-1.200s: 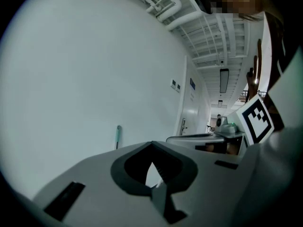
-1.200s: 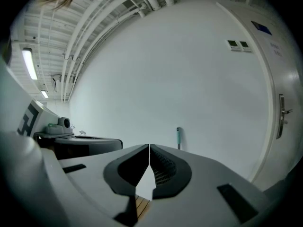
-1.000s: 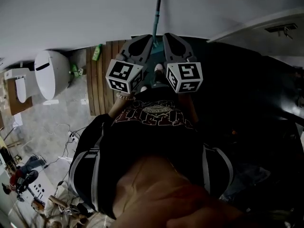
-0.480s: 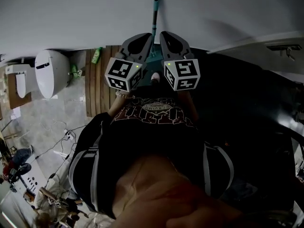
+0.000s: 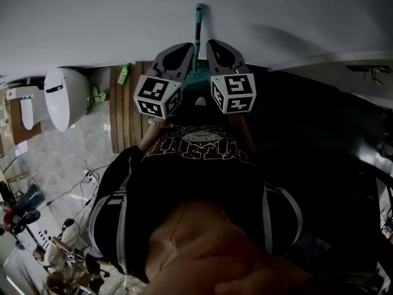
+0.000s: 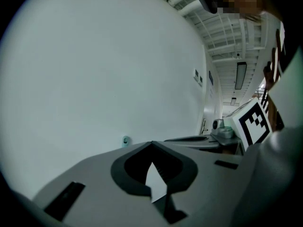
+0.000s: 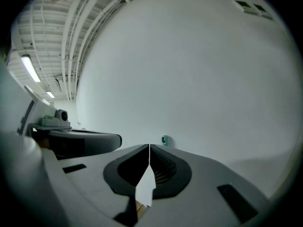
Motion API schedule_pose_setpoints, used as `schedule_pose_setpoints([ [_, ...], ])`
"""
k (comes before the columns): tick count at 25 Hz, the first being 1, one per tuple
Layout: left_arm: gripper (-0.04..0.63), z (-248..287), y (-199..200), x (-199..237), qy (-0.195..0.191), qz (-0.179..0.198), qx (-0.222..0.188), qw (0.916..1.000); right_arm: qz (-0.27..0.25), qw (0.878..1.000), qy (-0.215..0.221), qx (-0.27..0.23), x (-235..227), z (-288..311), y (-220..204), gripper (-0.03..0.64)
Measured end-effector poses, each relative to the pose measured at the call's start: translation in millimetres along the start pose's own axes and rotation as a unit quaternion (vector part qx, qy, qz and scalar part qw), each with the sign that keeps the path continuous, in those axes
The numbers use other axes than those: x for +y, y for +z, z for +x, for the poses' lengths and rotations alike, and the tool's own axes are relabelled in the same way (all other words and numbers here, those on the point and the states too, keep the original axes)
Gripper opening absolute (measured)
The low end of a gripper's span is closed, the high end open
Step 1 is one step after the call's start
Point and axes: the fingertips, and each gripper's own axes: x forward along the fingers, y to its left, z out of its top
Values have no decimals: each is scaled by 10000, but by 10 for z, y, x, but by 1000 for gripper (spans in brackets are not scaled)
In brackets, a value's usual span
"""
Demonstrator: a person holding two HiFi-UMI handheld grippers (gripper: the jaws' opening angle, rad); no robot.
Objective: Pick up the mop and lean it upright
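Watching from a few steps off, my worry is the mop (image 5: pixel 198 24) sliding. It stands nearly upright against the white wall (image 5: pixel 110 17), directly ahead of the person and between the two grippers, and nothing holds it. The left gripper (image 5: pixel 188 49) and the right gripper (image 5: pixel 212 45) flank the handle closely. I cannot tell whether either touches it. A nudge from either one as it pulls away could tip the handle sideways along the smooth wall. If the foot sits on a slick floor it could also skid out, and the whole thing would clatter down toward the wooden slats (image 5: pixel 126 112).

Both sets of fingers are closed and empty. In the left gripper view the tips (image 6: pixel 151 144) meet with only wall beyond them, and in the right gripper view the tips (image 7: pixel 149 147) are pressed together the same way.

The mop itself is slim — a teal pole with a rounded cap at the top. That cap shows as a small teal dot on the wall in both gripper views. A teal patch low between the grippers is probably its head, though most of it is hidden.
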Motion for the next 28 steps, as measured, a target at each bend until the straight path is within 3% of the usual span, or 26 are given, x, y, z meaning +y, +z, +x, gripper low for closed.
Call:
schedule_pose_setpoints([
  [10,46,272,87,400,-426,103,231,9988,123,9984,-547,65,-156,452,57,20],
  [21,46,266,87,858,-652,2,328,9973,180,9920,-1180,409,-296,953,-172,23],
  [24,46,255,86,964,-663,1,348,9972,223,9906,-1256,497,-331,1091,-225,81],
  [28,46,255,108,1119,-658,2,390,9971,239,9882,-1358,666,-401,1294,-284,98],
])
